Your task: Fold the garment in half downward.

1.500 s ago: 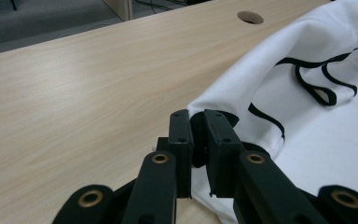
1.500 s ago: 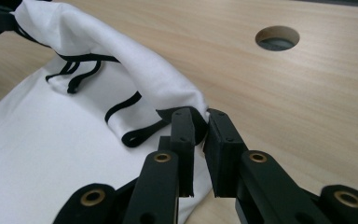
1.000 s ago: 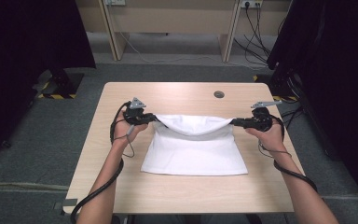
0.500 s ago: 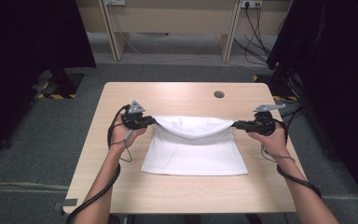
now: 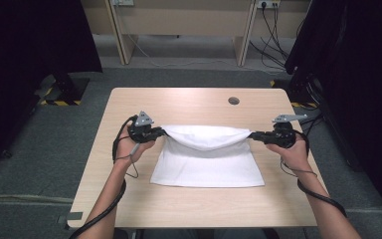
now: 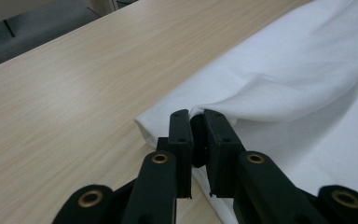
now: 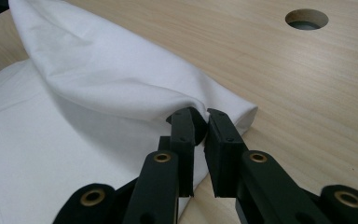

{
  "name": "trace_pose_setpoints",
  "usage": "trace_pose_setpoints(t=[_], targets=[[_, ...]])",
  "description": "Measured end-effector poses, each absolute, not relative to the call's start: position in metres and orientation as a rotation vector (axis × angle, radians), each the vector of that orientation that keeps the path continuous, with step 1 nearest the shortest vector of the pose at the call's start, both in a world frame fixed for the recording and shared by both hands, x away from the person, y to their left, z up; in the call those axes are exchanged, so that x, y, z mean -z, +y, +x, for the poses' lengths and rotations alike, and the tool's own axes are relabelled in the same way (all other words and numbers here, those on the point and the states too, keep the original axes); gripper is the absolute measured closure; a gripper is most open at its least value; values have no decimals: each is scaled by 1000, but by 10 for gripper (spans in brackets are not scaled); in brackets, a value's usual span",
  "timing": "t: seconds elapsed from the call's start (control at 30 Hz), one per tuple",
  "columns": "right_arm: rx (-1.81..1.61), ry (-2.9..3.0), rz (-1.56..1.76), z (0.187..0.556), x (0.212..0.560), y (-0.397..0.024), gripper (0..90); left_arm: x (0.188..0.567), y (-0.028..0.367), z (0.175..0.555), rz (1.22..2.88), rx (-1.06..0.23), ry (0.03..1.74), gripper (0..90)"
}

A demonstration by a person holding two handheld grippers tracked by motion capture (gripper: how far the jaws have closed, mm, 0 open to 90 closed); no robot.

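Seen from above, a pale wooden table (image 5: 129,199) fills the middle of the scene, with your two forearms coming in from the near edge.

On the left, your left hand (image 5: 129,148) holds the left gripper (image 5: 160,132), which points toward the centre of the table. The jaws are clenched on the far left corner of a white cloth (image 5: 206,162). In the left gripper view, the left gripper (image 6: 196,121) has a small fold of the white cloth (image 6: 298,84) pinched at its tips, and the fabric rises from the table (image 6: 65,93) into that grip.

In the middle, the cloth lies mostly flat on the table, its near edge straight and closest to you. Its far edge is lifted off the surface and hangs in a shallow curve between the two grippers, sagging at the centre over the flat part.

On the right, your right hand (image 5: 289,153) holds the right gripper (image 5: 252,135), pointing inward toward the left one. It too is clenched on the cloth, at the far right corner. In the right gripper view, the right gripper (image 7: 200,115) has the white cloth (image 7: 98,79) bunched between its tips, the folded corner resting on the table (image 7: 307,93) just beyond.

Farther back, right of centre, a round cable hole (image 5: 234,100) sits in the tabletop, well apart from the cloth.
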State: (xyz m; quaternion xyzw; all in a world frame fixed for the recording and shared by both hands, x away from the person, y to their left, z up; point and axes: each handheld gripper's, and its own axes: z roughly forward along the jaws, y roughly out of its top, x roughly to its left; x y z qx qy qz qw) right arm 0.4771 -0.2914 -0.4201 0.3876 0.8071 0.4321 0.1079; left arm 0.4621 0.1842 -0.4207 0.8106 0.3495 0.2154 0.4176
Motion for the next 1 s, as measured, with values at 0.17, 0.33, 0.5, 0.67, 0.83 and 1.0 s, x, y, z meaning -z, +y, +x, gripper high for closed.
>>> trace_pose_setpoints(t=[0.17, 0.33, 0.5, 0.67, 0.83, 1.0], targets=[[-1271, 2377, 1135, 474, 420, -291, 821, 422, 183, 458, 2035, -537, 869, 817], [-1277, 2375, 1122, 468, 418, -293, 821, 420, 184, 449, 2039, -542, 850, 817], [-1277, 2375, 1122, 468, 418, -293, 821, 420, 184, 446, 2039, -546, 844, 817], [-1272, 2381, 1114, 464, 419, -293, 821, 419, 184, 440, 2042, -548, 832, 817], [-1269, 2382, 1104, 460, 419, -293, 821, 419, 184, 434, 2040, -545, 821, 817], [-1271, 2380, 1091, 454, 417, -294, 821, 418, 185, 429, 2042, -555, 810, 817]])
